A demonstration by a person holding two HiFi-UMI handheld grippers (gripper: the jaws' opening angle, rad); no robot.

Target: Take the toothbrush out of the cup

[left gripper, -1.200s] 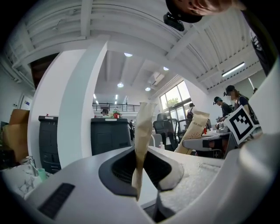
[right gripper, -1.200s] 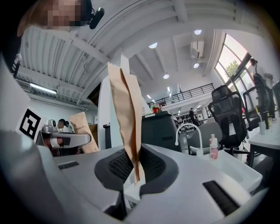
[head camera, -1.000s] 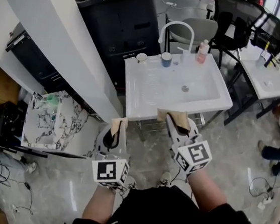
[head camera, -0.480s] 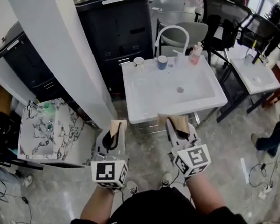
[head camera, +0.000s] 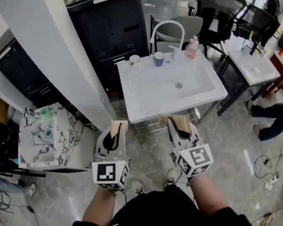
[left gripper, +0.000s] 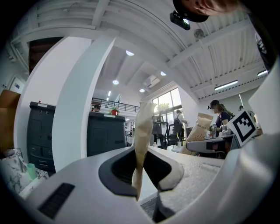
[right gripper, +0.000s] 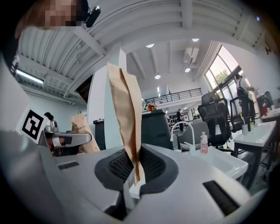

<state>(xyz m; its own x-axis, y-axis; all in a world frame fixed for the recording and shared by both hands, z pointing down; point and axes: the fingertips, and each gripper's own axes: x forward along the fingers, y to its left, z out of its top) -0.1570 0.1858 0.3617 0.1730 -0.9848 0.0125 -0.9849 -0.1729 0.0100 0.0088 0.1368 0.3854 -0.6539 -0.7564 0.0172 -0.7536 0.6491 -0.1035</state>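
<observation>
Leftward and a little upward is how the white washbasin has slid in the head view since a second ago, and the person in dark trousers at the right edge has come further in; both grippers keep their places low in that view.

Well to the left of the left gripper stands a marble-patterned table. That gripper's tan-wrapped fingertips are pressed together with nothing between them. Far beyond it, on the basin's back rim, a small white cup stands upright. Just right of it is a blue cup, short and round, also upright. At this size no toothbrush can be made out in either cup. Next come the arched white faucet and a pink soap bottle, both far ahead of the right gripper. Its tan tips reach the basin's near edge in the head view, and its jaws are likewise closed and empty.
</observation>
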